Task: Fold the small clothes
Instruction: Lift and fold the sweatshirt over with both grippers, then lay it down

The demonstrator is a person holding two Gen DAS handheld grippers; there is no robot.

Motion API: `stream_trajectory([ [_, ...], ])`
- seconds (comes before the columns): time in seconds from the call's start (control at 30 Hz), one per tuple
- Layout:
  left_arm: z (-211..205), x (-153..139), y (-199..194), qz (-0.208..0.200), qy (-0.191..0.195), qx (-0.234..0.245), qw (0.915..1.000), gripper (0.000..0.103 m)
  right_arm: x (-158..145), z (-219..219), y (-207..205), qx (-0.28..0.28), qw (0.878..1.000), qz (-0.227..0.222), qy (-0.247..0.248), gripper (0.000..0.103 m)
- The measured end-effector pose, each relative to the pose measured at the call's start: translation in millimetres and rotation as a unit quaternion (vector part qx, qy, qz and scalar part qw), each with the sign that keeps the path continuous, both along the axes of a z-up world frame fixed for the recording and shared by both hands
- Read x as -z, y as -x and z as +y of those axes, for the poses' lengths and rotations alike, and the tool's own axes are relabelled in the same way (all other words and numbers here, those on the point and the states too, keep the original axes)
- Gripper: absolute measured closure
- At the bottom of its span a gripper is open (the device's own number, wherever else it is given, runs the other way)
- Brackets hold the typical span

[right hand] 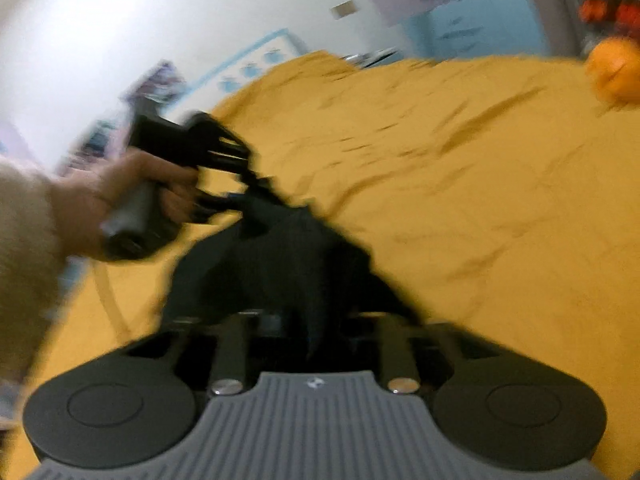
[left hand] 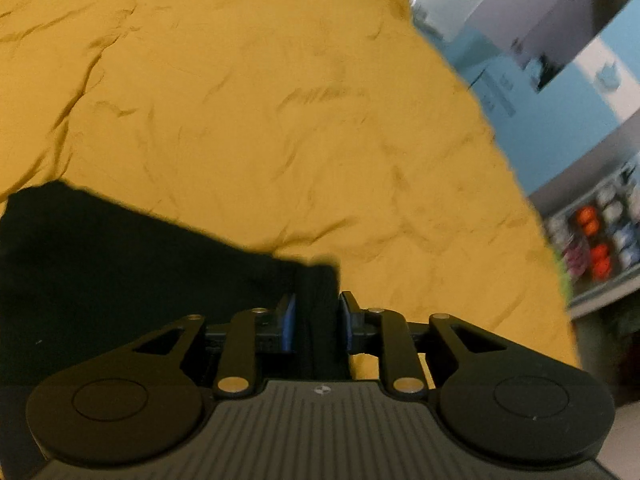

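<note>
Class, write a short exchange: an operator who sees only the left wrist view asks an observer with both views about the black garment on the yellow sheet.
Operator: My left hand-held gripper has the black garment between its pads. Where does the rest go?
Observer: It runs in a bunched ridge to the right hand-held gripper and drapes over its fingers, hiding them.
Operator: Is anything else on the yellow sheet?
Observer: Yes, an orange round thing sits on it, far to the right in the right wrist view.
</note>
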State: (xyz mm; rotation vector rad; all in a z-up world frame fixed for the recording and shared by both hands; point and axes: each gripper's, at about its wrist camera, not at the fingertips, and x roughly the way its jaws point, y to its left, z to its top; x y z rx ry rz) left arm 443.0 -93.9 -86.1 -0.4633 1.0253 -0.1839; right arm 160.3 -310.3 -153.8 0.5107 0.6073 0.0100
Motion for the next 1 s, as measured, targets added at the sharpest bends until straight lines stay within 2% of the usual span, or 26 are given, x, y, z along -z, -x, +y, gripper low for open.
stream_trajectory([
  [0.1,5,-26,6,-0.047,0.057,0.010,0.9972,0.077,-3,1,6,0.022,0.998,0.004,0.051,0.063],
  [0.2,16,-54,28,-0.079,0.068,0.037,0.9938,0.074,-13,-7,15,0.041,0.996,0.002,0.077,0.062],
  [0.27,31,-67,52,-0.093,0.070,0.056,0.9917,0.067,-22,-20,20,0.042,0.997,-0.009,0.062,0.061],
  [0.4,77,-81,116,-0.094,0.083,0.081,0.9888,0.067,-38,-53,19,0.030,0.998,-0.048,0.009,0.054],
  [0.47,108,-87,150,-0.084,0.101,0.078,0.9883,0.067,-47,-70,-5,-0.025,0.997,-0.068,-0.019,0.054],
  [0.5,123,-89,165,-0.083,0.116,0.076,0.9869,0.066,-47,-70,-5,-0.025,0.997,-0.068,-0.019,0.052],
  [0.53,137,-90,184,-0.087,0.130,0.074,0.9850,0.062,-54,-73,-25,-0.072,0.994,-0.080,-0.026,0.052],
  [0.57,149,-89,201,-0.095,0.142,0.069,0.9828,0.052,-54,-73,-25,-0.072,0.994,-0.080,-0.026,0.052],
  [0.63,167,-81,237,-0.111,0.162,0.067,0.9782,0.036,-59,-67,-58,-0.128,0.988,-0.080,-0.022,0.050],
  [0.7,178,-62,263,-0.103,0.180,0.054,0.9768,0.036,-60,-55,-95,-0.168,0.982,-0.082,0.001,0.050],
  [0.77,187,-35,278,-0.088,0.210,0.030,0.9732,0.036,-55,-42,-142,-0.191,0.979,-0.065,0.015,0.055],
  [0.83,191,-6,289,-0.071,0.236,0.000,0.9692,0.037,-45,-34,-192,-0.207,0.978,-0.022,0.008,0.068],
  [0.9,191,16,295,-0.056,0.250,-0.008,0.9666,0.038,-34,-25,-227,-0.219,0.976,0.014,-0.005,0.068],
  [1.0,194,28,295,-0.063,0.239,-0.009,0.9690,0.039,-18,-13,-260,-0.206,0.977,0.054,-0.005,0.063],
])
